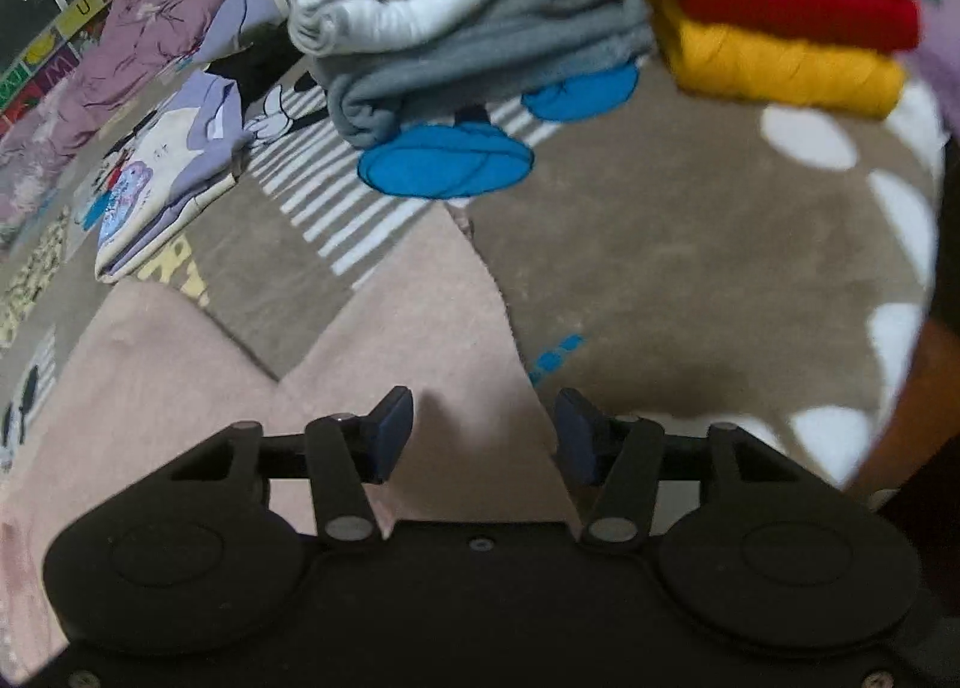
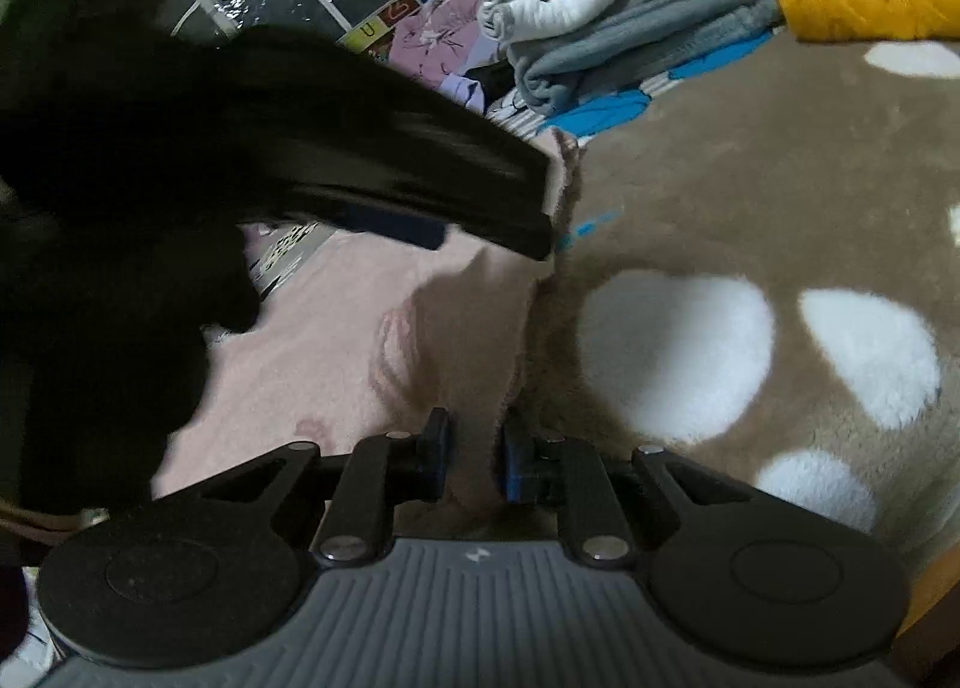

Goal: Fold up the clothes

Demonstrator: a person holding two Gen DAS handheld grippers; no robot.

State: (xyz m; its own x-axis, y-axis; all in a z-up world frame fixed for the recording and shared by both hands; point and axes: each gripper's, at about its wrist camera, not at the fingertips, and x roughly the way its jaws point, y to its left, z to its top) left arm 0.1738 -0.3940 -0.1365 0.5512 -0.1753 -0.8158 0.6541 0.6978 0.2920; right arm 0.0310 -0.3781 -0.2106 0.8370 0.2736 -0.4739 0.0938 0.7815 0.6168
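A pale pink fleecy garment (image 1: 420,328) lies spread on the brown white-spotted rug (image 1: 690,268), in front of stacks of folded clothes (image 1: 480,27). The left tool (image 1: 485,436) hovers over its right edge, spread and empty; the right tool (image 2: 475,460) is narrowly parted around that same edge, its grip uncertain. The fold seems about to begin: both should pinch the edge and carry it across.

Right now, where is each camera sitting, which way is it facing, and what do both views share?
Left wrist: on the left tongs, open, facing forward over the pink garment toward the folded clothes stack.
Right wrist: on the right tongs, narrowly open at the pink garment's edge; the left gripper's dark body crosses its view.
Shared: pink garment, stack, yellow sweater, brown white-spotted rug.
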